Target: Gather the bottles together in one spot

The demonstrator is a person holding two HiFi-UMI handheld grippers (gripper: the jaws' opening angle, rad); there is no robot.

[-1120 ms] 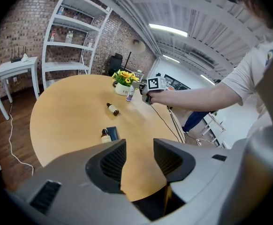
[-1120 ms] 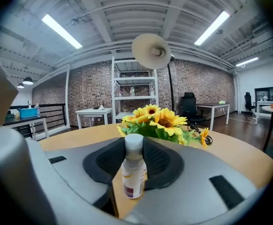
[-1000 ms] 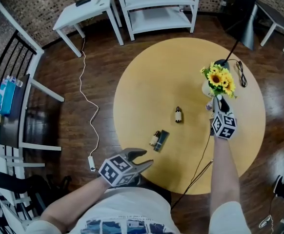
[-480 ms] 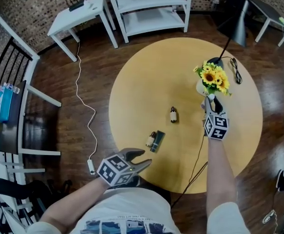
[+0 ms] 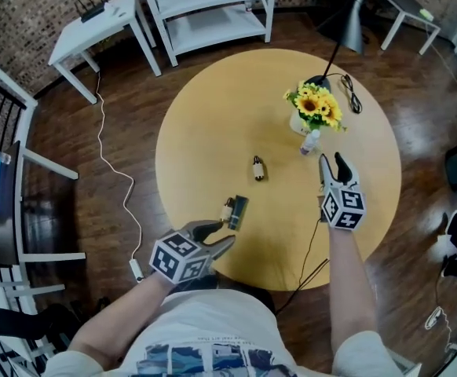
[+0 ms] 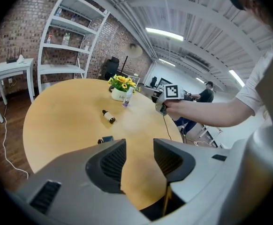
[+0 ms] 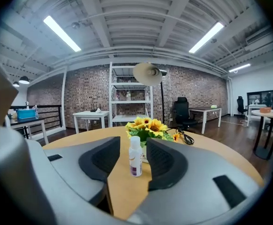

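A small white bottle (image 5: 311, 141) stands upright by the sunflower vase (image 5: 313, 110). A brown bottle (image 5: 257, 167) lies mid-table, and a dark bottle (image 5: 235, 210) lies nearer the front edge. My right gripper (image 5: 330, 162) is open; its jaws have just been opening. It sits just short of the white bottle (image 7: 135, 156), with nothing between the jaws. My left gripper (image 5: 219, 236) hovers open and empty at the table's near edge, just short of the dark bottle (image 6: 106, 139). The brown bottle (image 6: 109, 116) lies farther ahead of it.
The round wooden table (image 5: 213, 116) carries a black cable (image 5: 311, 234) running off its front edge. A white shelf unit (image 5: 205, 6) and a white side table (image 5: 87, 30) stand beyond it. A black lamp stand (image 5: 346, 22) is behind the vase.
My right gripper has drawn back from the vase toward me with its jaws spreading, and the white bottle stands alone by the vase. The left gripper has stayed put.
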